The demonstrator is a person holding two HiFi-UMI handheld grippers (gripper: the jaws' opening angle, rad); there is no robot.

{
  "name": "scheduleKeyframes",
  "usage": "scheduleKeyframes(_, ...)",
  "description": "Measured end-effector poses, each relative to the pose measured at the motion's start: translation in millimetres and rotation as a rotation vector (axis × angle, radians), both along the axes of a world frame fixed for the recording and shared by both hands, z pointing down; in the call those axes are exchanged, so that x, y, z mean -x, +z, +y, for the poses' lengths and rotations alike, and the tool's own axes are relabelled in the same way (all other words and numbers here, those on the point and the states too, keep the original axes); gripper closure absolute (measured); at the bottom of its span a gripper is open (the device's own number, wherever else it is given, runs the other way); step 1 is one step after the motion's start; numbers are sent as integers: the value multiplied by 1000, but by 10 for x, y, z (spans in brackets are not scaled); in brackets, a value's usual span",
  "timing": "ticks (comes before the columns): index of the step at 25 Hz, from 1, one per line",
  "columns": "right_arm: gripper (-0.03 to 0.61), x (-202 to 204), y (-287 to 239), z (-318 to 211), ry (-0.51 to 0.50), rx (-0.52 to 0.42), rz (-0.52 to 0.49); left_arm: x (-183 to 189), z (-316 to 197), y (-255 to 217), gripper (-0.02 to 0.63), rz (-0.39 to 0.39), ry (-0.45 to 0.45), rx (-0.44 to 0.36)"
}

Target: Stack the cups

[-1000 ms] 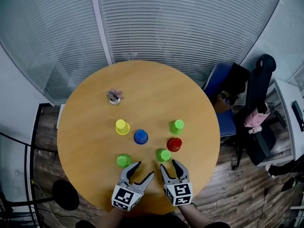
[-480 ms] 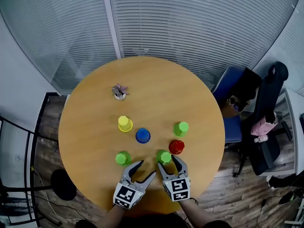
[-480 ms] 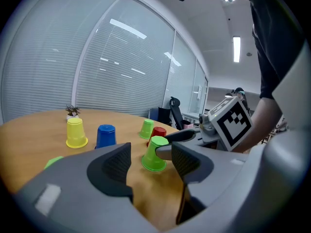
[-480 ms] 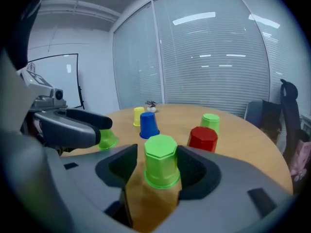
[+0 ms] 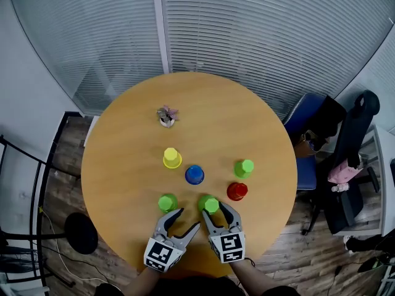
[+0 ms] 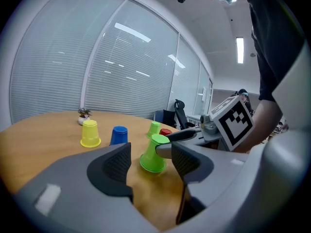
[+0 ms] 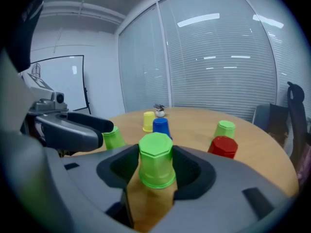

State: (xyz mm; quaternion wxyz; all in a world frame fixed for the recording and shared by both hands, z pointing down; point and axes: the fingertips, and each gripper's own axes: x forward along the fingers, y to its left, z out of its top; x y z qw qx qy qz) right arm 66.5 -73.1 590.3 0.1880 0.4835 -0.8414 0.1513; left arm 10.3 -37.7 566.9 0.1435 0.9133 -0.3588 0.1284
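Note:
Six upside-down cups stand on the round wooden table [image 5: 123, 140]: yellow [image 5: 172, 158], blue [image 5: 194, 174], red [image 5: 237, 191], and three green ones, at the right [image 5: 244, 168], the left [image 5: 167, 202] and the middle [image 5: 210, 204]. My right gripper [image 5: 215, 210] is open; its jaws have just been opening. They stand either side of the middle green cup [image 7: 156, 160], pads not pressing. My left gripper [image 5: 186, 221] is open and empty, just right of the left green cup [image 7: 113, 138]. In the left gripper view the middle green cup [image 6: 153, 154] stands beyond the left gripper's [image 6: 150, 165] tips.
A small potted plant [image 5: 165, 116] sits at the table's far side. Office chairs [image 5: 345, 147] stand off the right edge, and a black round base [image 5: 81, 233] is on the floor at the left. Blinds cover the glass wall behind.
My right gripper has moved forward so its jaws now flank the middle green cup, and they stand wider. The left gripper shifted only slightly. The head view has moved.

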Motion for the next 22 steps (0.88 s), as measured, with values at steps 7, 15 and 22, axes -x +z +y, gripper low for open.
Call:
scheduleKeyframes(7,356,533,40,78,-101,8,-2,456,73,31,366,-6,-89,18)
scheduleKeyframes(15,356,778,134,76,-162,15,29,713,102,86,367,-4,-148,40)
scheduleKeyframes(22,356,815,183,105,-175,29,32,714,103,119,367,0,-144,49)
